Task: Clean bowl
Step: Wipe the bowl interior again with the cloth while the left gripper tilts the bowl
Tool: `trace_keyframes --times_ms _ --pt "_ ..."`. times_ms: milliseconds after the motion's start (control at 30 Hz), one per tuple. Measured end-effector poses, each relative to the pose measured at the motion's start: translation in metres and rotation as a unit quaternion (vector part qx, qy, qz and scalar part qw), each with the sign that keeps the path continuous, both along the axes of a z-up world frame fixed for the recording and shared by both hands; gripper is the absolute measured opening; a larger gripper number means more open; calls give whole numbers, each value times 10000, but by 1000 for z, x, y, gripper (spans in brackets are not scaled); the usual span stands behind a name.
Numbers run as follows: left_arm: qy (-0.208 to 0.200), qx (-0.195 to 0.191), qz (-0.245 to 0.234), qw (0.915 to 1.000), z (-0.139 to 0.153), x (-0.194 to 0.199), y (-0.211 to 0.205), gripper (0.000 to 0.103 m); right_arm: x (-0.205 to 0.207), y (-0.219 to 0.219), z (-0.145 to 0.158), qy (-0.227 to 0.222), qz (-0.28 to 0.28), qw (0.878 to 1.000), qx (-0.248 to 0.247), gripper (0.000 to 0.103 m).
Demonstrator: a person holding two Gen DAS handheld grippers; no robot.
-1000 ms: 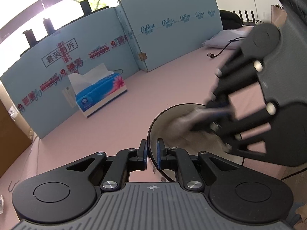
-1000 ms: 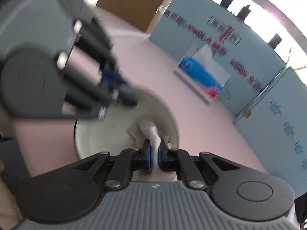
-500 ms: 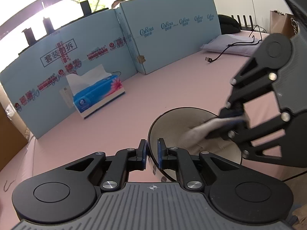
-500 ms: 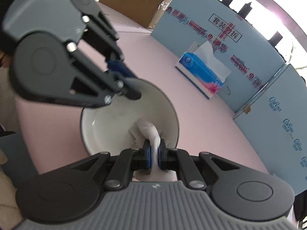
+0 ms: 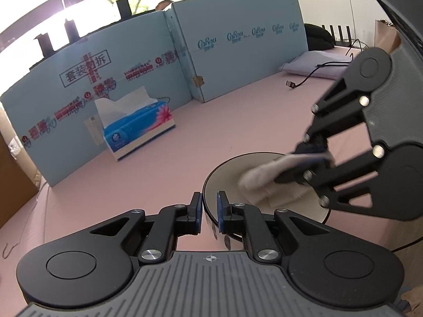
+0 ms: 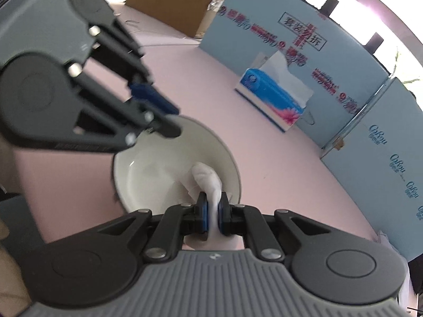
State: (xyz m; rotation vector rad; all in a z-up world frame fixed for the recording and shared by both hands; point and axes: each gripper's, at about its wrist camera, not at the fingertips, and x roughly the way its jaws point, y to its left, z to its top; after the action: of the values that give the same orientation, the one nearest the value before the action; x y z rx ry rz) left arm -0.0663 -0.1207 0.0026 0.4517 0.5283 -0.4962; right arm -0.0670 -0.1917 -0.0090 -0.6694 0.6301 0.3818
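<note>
So, we see pink table (image 5: 238,121) with tissue box (image 5: 137,129) at back. Bowl (image 6: 148,169) sits near front edge. Left gripper (image 5: 209,206) pinching bowl rim. Right gripper (image 6: 212,211) clamped on wadded tissue (image 6: 208,182), wad pressed inside bowl.

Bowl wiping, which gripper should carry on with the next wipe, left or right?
Right. The right gripper is shut on the tissue, which already sits inside the bowl. The left gripper is clamped on the bowl's rim, so it likely serves best steadying it.
</note>
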Motion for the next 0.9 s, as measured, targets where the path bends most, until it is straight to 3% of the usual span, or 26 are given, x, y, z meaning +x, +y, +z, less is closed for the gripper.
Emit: trace_keyframes --times_ms 300,667,900 --pt "47 -85 -24 10000 0 0 3 16 18 7 7 -99 -21 9990 428 7" --pt "233 -324 -8 9992 -2 3 13 18 29 -2 10 401 -43 9892 1407 7" --pt "464 -787 51 9958 -2 11 30 18 35 -12 6 623 -460 9868 1425 7"
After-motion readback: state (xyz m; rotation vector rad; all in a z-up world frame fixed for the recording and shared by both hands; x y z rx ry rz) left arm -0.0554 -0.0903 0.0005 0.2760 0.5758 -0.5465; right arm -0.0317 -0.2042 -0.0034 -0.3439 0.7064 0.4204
